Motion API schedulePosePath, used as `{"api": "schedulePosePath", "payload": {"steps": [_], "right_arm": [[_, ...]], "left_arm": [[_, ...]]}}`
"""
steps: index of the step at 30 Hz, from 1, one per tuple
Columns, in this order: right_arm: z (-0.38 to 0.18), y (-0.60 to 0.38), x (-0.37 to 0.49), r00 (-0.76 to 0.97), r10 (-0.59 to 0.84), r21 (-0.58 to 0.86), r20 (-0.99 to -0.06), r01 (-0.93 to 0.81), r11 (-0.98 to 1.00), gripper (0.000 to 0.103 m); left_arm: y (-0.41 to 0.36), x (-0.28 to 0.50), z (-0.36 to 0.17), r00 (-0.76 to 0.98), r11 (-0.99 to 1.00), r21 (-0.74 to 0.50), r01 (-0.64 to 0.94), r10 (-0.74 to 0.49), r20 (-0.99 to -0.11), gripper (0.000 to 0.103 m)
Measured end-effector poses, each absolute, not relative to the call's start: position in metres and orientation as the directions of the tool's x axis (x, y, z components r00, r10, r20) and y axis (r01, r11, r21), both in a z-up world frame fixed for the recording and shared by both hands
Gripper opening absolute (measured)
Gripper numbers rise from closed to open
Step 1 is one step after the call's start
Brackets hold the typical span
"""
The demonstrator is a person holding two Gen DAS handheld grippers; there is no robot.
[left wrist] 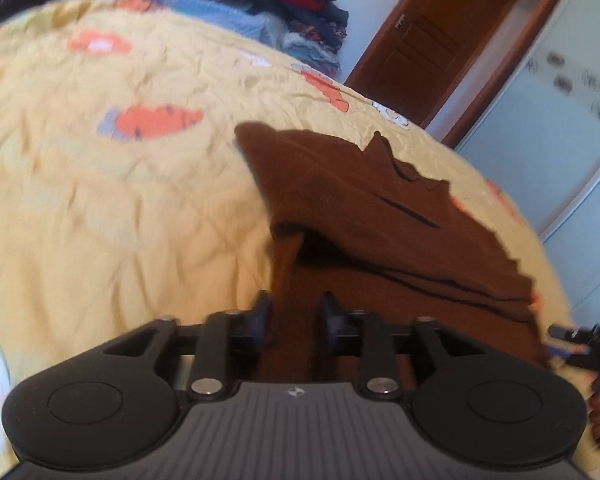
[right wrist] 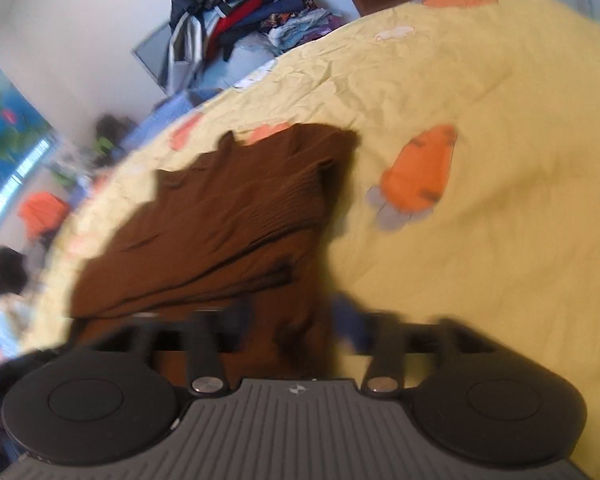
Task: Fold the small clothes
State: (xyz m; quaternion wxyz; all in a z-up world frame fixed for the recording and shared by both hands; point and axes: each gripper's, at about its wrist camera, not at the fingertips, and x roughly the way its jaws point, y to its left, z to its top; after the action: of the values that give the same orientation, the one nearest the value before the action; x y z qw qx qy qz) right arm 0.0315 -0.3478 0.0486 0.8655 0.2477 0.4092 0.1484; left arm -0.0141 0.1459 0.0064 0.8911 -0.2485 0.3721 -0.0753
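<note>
A small brown knit garment [left wrist: 380,216] lies spread on the yellow bedspread [left wrist: 100,200], its near edge lifted. My left gripper [left wrist: 294,316] is shut on the garment's near left edge; brown cloth fills the gap between the dark blue pads. In the right wrist view the same garment [right wrist: 220,216] stretches away from me, and my right gripper [right wrist: 296,320] is shut on its near right edge, with cloth bunched between the fingers. Both views are blurred. The right gripper's tip shows at the left wrist view's right edge [left wrist: 580,340].
The bedspread [right wrist: 500,240] has orange carrot prints [right wrist: 420,172]. A pile of folded and loose clothes [left wrist: 300,0] sits beyond the bed's far end, also in the right wrist view [right wrist: 240,8]. A wooden door [left wrist: 432,32] and white wardrobe [left wrist: 560,120] stand on the right.
</note>
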Motion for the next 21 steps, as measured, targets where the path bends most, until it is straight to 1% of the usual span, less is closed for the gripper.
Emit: {"api": "schedulePosePath", "payload": {"steps": [1,2,4,6,7,9,10,11,12,13,15,18,20,21], "right_arm": [[0.05,-0.348,0.022,0.614,0.478,0.572,-0.628,-0.052,0.819,0.081],[0.049,-0.348,0.013,0.601,0.495,0.587,-0.627,-0.053,0.808,0.081],[0.046,-0.348,-0.009,0.584,0.54,0.628,-0.606,-0.065,0.775,0.081],[0.043,-0.349,-0.029,0.561,0.587,0.67,-0.584,-0.075,0.739,0.08],[0.043,-0.35,-0.038,0.556,0.597,0.682,-0.578,-0.073,0.728,0.079],[0.041,-0.351,-0.052,0.542,0.622,0.704,-0.565,-0.076,0.706,0.079],[0.04,-0.352,-0.058,0.54,0.629,0.714,-0.558,-0.073,0.696,0.075],[0.038,-0.353,-0.061,0.536,0.628,0.714,-0.564,-0.064,0.697,0.054],[0.037,-0.352,-0.062,0.523,0.615,0.7,-0.591,-0.047,0.713,0.033],[0.032,-0.351,-0.06,0.497,0.595,0.674,-0.632,-0.025,0.738,0.006],[0.029,-0.358,-0.064,0.513,0.589,0.668,-0.624,-0.039,0.743,0.005],[0.029,-0.38,-0.072,0.563,0.547,0.667,-0.62,0.011,0.745,0.005],[0.023,-0.387,-0.075,0.557,0.574,0.708,-0.6,0.037,0.705,0.005],[0.022,-0.385,-0.077,0.547,0.585,0.718,-0.599,0.042,0.695,0.007]], "left_arm": [[0.154,-0.023,0.005,0.709,0.824,-0.564,-0.062,-0.361,-0.605,0.056],[0.163,-0.033,0.001,0.706,0.768,-0.636,-0.07,-0.412,-0.576,0.063],[0.179,-0.048,-0.01,0.684,0.65,-0.755,-0.09,-0.51,-0.521,0.062],[0.188,-0.062,-0.02,0.675,0.566,-0.816,-0.116,-0.558,-0.483,0.061],[0.188,-0.067,-0.023,0.673,0.548,-0.828,-0.115,-0.57,-0.471,0.06],[0.183,-0.072,-0.021,0.663,0.579,-0.81,-0.091,-0.572,-0.483,0.059],[0.181,-0.074,-0.02,0.661,0.594,-0.8,-0.088,-0.566,-0.493,0.052],[0.178,-0.073,-0.02,0.655,0.612,-0.785,-0.097,-0.555,-0.513,0.034],[0.176,-0.072,-0.02,0.647,0.642,-0.759,-0.11,-0.533,-0.545,0.024],[0.175,-0.071,-0.02,0.645,0.679,-0.724,-0.12,-0.501,-0.577,0.007],[0.179,-0.071,-0.019,0.647,0.695,-0.709,-0.121,-0.486,-0.587,0.006],[0.194,-0.084,-0.009,0.66,0.736,-0.666,-0.122,-0.44,-0.608,0.006],[0.208,-0.096,-0.001,0.671,0.762,-0.636,-0.123,-0.409,-0.619,0.007],[0.215,-0.102,0.003,0.673,0.765,-0.631,-0.127,-0.401,-0.621,0.007]]}}
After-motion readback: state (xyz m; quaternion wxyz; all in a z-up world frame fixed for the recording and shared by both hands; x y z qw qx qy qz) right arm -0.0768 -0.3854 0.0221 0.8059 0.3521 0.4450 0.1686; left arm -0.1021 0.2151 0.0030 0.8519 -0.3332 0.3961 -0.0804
